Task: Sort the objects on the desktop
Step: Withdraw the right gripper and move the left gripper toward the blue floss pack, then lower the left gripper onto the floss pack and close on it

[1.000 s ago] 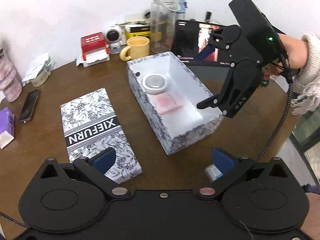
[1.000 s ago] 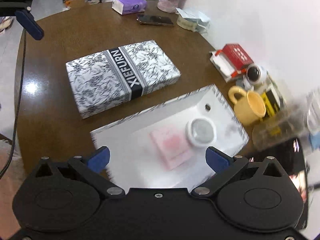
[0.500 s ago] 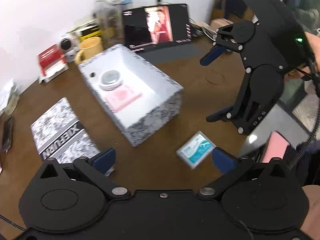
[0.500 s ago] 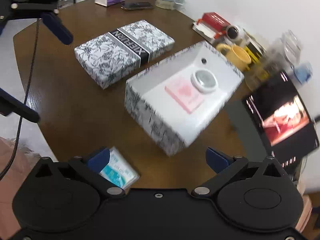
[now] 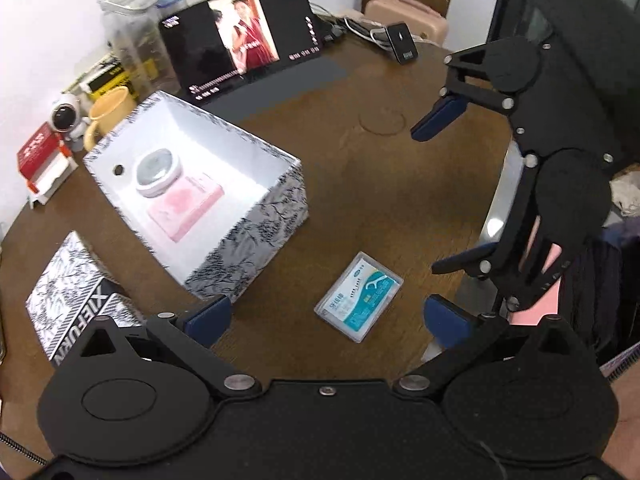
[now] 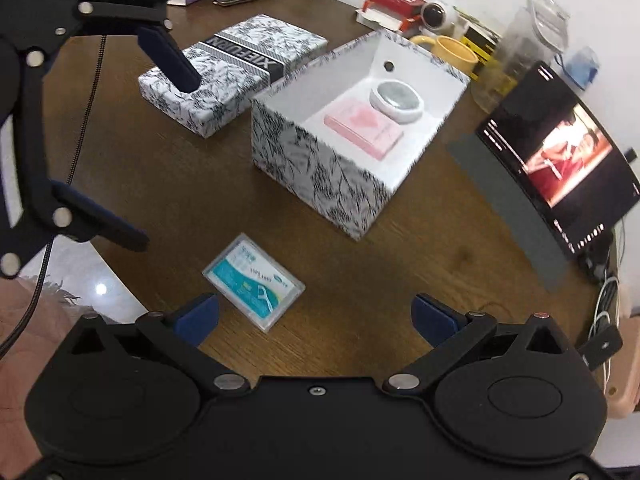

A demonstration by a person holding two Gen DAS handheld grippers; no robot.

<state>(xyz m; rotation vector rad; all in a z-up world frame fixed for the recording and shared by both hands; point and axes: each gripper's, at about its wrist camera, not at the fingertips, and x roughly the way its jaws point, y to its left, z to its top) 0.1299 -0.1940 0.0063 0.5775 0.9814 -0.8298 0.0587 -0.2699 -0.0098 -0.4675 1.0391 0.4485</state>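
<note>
The left gripper (image 5: 326, 316) hangs above the brown table (image 5: 400, 184), jaws spread wide and empty. A floss pick case (image 5: 359, 296) lies flat between its fingertips. The open patterned box (image 5: 248, 224) holds a round white tin (image 5: 157, 168) and a pink packet (image 5: 185, 206). The right gripper (image 5: 434, 196) is also spread wide, at right.

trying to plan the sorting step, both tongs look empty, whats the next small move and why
Probably lower the left tongs onto the floss pick case and close on it. It lies flat on the table, outside the open patterned box, which already holds a pink card box and a round white tin. Both tongs are open; the right tongs sit further to the case's side.
</note>
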